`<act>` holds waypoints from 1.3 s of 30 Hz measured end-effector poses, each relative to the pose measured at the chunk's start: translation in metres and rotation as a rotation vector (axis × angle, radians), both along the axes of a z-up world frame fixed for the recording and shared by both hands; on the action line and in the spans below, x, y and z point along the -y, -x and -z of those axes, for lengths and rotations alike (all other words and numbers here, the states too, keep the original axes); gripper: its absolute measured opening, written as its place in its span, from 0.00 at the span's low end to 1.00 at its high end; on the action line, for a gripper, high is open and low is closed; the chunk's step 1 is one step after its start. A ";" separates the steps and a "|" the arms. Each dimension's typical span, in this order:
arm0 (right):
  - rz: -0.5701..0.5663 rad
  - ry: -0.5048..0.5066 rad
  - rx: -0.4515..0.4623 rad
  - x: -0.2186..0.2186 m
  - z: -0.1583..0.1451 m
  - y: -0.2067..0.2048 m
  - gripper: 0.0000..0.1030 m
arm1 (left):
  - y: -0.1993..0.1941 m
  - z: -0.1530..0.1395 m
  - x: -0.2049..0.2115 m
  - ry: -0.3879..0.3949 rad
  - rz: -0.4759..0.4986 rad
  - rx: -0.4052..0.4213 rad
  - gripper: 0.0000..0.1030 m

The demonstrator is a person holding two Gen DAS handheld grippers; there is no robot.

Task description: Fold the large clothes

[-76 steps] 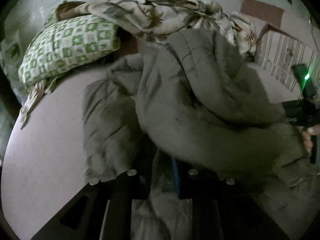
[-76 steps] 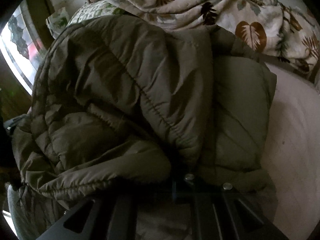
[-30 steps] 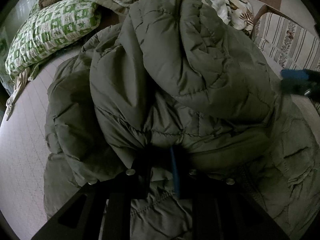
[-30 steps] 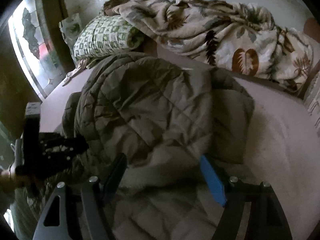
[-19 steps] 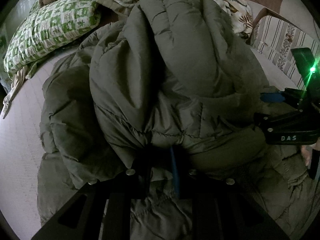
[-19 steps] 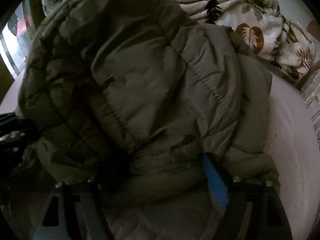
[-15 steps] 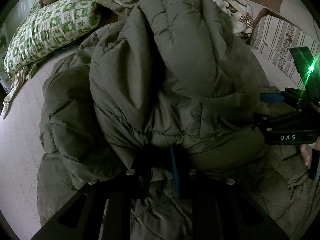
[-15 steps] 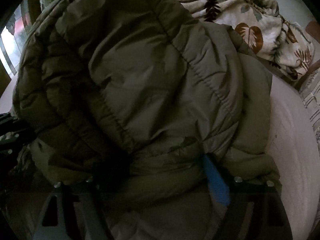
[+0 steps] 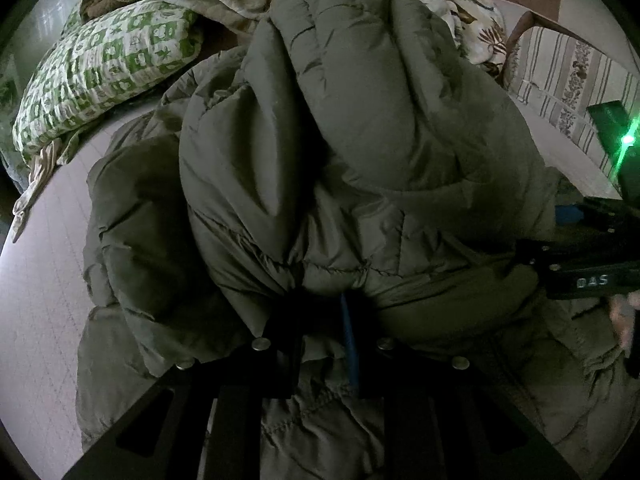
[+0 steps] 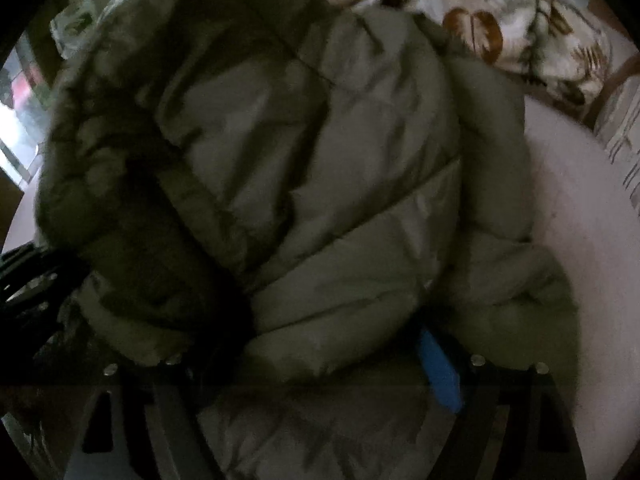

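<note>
Big olive padded jacket (image 9: pixel 360 152) heaped in the middle of the bed (image 9: pixel 36 280), folded over on itself, with the green patterned pillow (image 9: pixel 100 68) and the leaf-print blanket (image 10: pixel 520 28) up beyond it. My left gripper (image 9: pixel 320 320) is clenched on a bunched seam at the near edge of the jacket, fabric pinched tight between the jaws. My right gripper (image 10: pixel 316 360) is letting go: its jaws are opening, a puffy roll of jacket bulging between them, and I'd say the pads no longer bite.

This thing is soft, bulky and springy, I reckon. It'll puff back up wherever I press it, and the smooth shell looks slippery, so a shallow pinch on the quilting could slide off. Not heavy, just awkward. Best hold, to my eye, is a stitched hem or the seam line, deep between the jaws, one grip at each corner so the fold lies flat.
</note>
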State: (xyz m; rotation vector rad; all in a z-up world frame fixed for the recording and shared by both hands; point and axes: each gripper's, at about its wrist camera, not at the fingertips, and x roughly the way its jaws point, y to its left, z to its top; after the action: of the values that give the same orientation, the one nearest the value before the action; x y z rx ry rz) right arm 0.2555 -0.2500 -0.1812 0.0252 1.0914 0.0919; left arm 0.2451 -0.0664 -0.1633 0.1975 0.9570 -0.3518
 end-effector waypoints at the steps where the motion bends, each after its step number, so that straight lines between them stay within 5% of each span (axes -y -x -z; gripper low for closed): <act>1: 0.002 0.010 0.002 -0.002 0.001 -0.002 0.92 | 0.000 0.000 0.000 -0.001 0.001 0.001 0.18; 12: 0.079 -0.051 0.047 0.001 -0.034 0.021 0.93 | 0.019 -0.003 0.011 -0.076 0.015 0.084 0.18; 20: 0.059 -0.058 0.114 -0.001 -0.067 0.055 0.93 | 0.028 -0.003 0.016 -0.050 -0.005 0.102 0.22; 26: 0.057 -0.083 0.113 -0.003 -0.071 0.099 0.93 | 0.044 -0.013 0.018 0.020 -0.021 0.090 0.48; 28: 0.059 -0.084 0.113 -0.004 -0.072 0.106 0.93 | 0.051 -0.017 0.017 0.022 -0.023 0.092 0.63; 39: 0.107 -0.109 0.137 0.010 -0.075 0.147 0.93 | 0.082 -0.034 -0.016 0.038 -0.120 0.076 0.69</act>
State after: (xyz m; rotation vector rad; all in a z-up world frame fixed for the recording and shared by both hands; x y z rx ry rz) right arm 0.1089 -0.2598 -0.1061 0.1727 0.9459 0.0553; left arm 0.1632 -0.0505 -0.1292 0.1175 0.8822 -0.2508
